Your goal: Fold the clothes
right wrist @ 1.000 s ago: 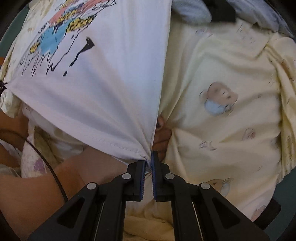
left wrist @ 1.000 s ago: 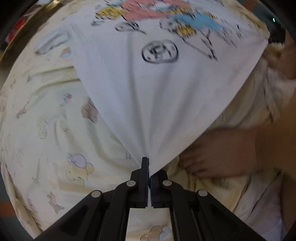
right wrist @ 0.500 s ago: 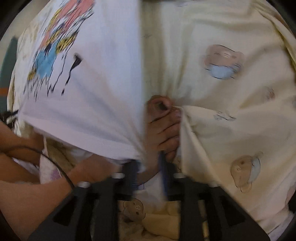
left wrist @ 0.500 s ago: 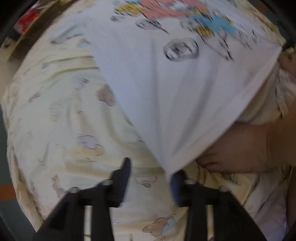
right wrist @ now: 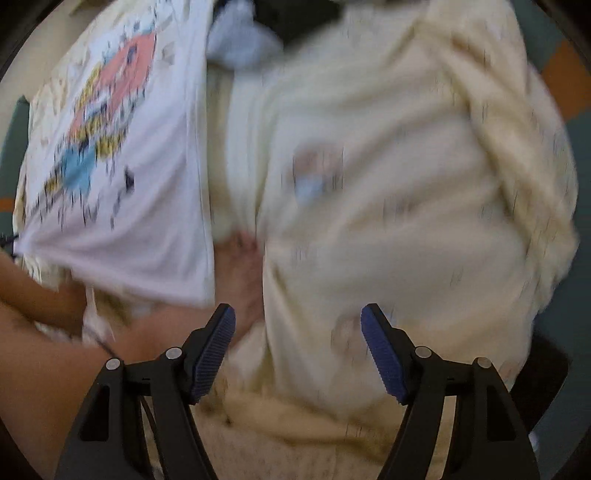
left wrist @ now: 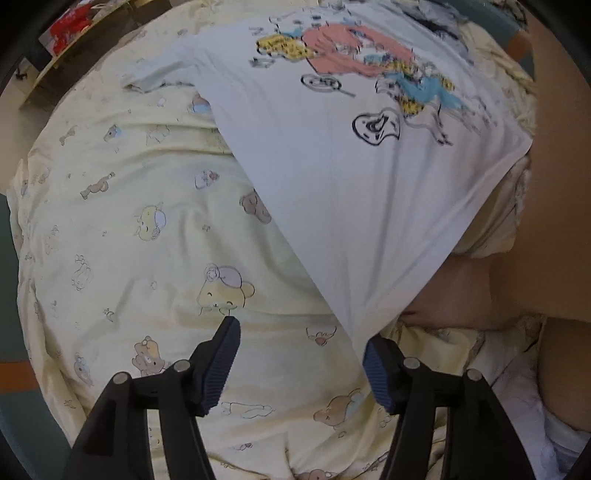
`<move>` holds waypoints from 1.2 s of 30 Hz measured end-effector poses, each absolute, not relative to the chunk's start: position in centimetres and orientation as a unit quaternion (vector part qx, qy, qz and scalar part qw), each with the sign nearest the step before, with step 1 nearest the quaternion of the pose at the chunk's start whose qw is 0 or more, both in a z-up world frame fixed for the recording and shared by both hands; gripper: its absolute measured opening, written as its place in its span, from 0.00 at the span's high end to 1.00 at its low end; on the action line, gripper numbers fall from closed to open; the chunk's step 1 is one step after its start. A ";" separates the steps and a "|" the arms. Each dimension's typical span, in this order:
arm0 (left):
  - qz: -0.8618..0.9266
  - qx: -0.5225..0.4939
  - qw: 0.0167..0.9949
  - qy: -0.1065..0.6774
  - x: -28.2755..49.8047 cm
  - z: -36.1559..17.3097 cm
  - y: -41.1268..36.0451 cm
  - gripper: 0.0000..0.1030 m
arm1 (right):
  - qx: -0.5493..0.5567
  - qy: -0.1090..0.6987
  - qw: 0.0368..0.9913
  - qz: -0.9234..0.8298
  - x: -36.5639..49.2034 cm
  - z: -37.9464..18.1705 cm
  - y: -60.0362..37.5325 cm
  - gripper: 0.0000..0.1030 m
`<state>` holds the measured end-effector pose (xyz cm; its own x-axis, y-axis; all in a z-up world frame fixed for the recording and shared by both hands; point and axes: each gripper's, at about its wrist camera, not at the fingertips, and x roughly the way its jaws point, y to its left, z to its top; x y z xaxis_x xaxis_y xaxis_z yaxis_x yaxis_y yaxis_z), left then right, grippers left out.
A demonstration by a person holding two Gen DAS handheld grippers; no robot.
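A white T-shirt (left wrist: 351, 166) with a pink, blue and yellow cartoon print lies spread on a pale yellow bear-print quilt (left wrist: 147, 240). Its near corner drapes over a person's foot (left wrist: 454, 310). My left gripper (left wrist: 300, 354) hovers above the quilt with its jaws opening; the shirt's corner ends just beside the right pad, and nothing is gripped. In the blurred right wrist view the same T-shirt (right wrist: 122, 192) lies at the left. My right gripper (right wrist: 297, 339) is above quilt (right wrist: 388, 221) and foot (right wrist: 240, 273), jaws opening, with nothing between them.
A person's bare legs (right wrist: 44, 332) cross the lower left of the right wrist view, and an arm or leg (left wrist: 554, 221) fills the right of the left wrist view. Grey and dark clothes (right wrist: 258, 33) lie at the quilt's far edge. Teal floor (left wrist: 14, 406) borders the quilt.
Both grippers were shut on the shirt's near corners a second ago. Both have let go and opened wide, and risen away; the shirt hem has dropped onto the quilt and foot.
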<state>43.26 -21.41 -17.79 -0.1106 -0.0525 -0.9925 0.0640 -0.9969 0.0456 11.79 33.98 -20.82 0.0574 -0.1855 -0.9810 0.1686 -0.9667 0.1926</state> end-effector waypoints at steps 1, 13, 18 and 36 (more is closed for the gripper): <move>-0.743 0.668 0.041 0.006 43.4 -18.0 -21.3 0.38 | 0.706 -0.003 0.131 -0.696 10.8 -20.5 33.6 0.27; -0.836 0.520 0.126 0.122 47.7 -16.0 -20.2 0.38 | 0.608 0.015 0.247 -0.754 1.5 -18.0 17.5 0.27; -0.810 0.568 0.101 0.106 49.4 -16.6 -18.6 0.38 | 0.620 0.058 0.313 -0.717 1.2 -21.1 10.4 0.27; -0.853 0.512 0.087 0.053 28.4 -14.8 -23.0 0.38 | 0.556 0.132 0.382 -0.726 1.0 -21.5 4.0 0.27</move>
